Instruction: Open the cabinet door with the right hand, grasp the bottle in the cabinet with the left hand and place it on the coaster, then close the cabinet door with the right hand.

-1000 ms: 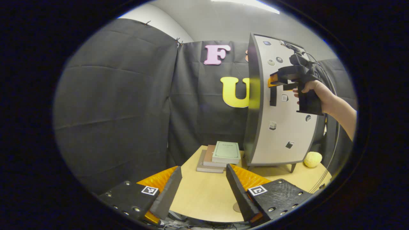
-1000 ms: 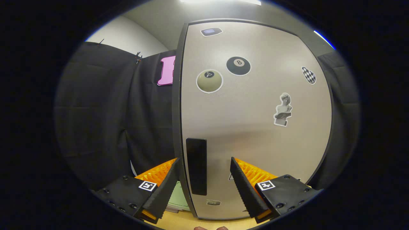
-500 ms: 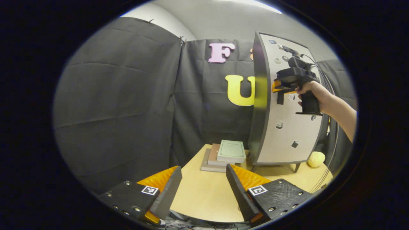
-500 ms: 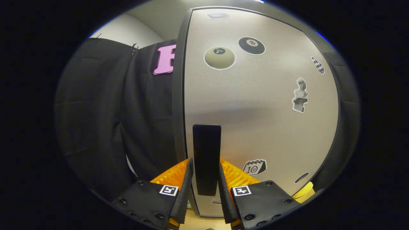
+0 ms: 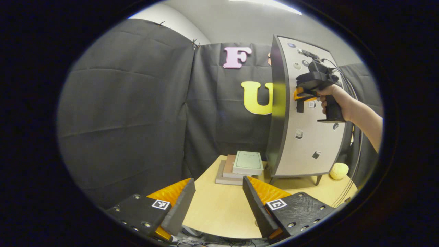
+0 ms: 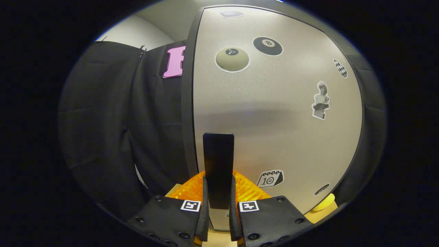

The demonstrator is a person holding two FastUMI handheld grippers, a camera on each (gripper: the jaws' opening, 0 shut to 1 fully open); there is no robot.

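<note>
The right gripper point(image 6: 218, 219) is clenched on the handle point(image 6: 218, 164) of the door point(image 6: 274, 113): both fingers press on the sides of this dark upright bar, near its lower end. The handle sits close to the left edge of the door, and the door is pale with several stickers point(image 6: 232, 59) on it. In the left gripper view the same gripper point(image 5: 301, 95) is at the handle point(image 5: 300, 105), held by a hand point(image 5: 337, 100) that comes in from the right. There the door point(image 5: 310, 137) lies flat against the front of the cabinet point(image 5: 277, 113), which stands on short legs on the table point(image 5: 219, 209). The bottle is not to be seen, since the cabinet front is covered by the door. The left gripper point(image 5: 218, 202) is released, its fingers wide apart with nothing between them, low over the near part of the table and well apart from the cabinet. Beyond it a small stack of books point(image 5: 240, 166) lies just beside the left foot of the cabinet. A yellow ball point(image 5: 339, 170) rests on the table near the right foot.
</note>
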